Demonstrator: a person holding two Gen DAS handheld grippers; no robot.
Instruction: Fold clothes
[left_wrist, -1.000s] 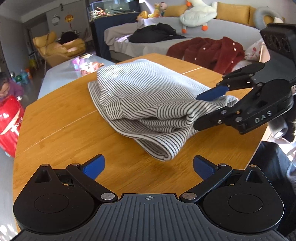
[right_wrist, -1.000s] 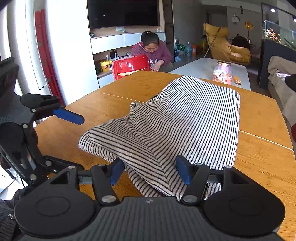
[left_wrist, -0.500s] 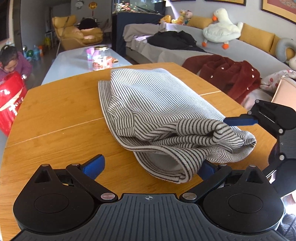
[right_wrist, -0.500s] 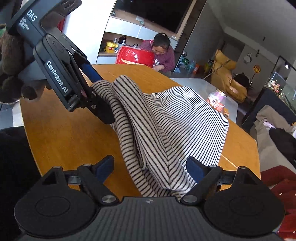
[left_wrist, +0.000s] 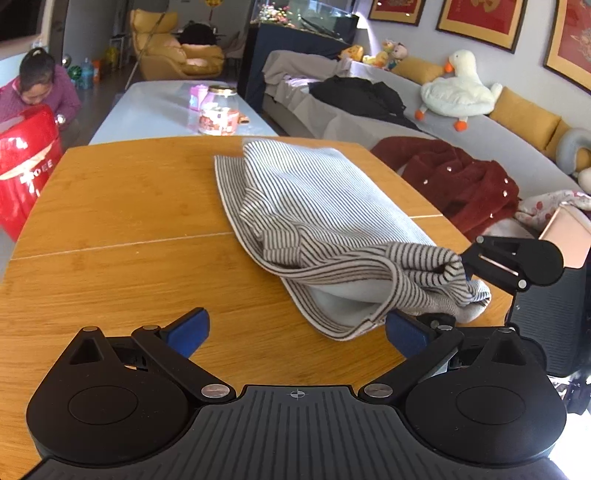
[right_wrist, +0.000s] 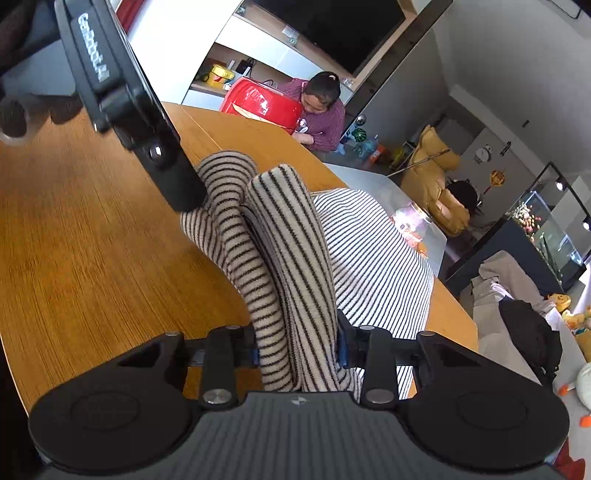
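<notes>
Where the honey-grained wooden tabletop curves toward its near rim, lies a soft knit sweater, fine black-and-cream stripes, folded into a thick oblong. Near end bunched into rounded, ribbed rolls, pale fleecy lining showing beneath. Right tongs just closed, matte black with blue pads, pinching that bunched roll tight and lifting it off the tabletop. Left tongs spread wide, gripping nothing, one blue pad just beside the sweater's hem, the other over bare tabletop.

A grey sofa lines the wall under red framed pictures, beside a yellow armchair.
</notes>
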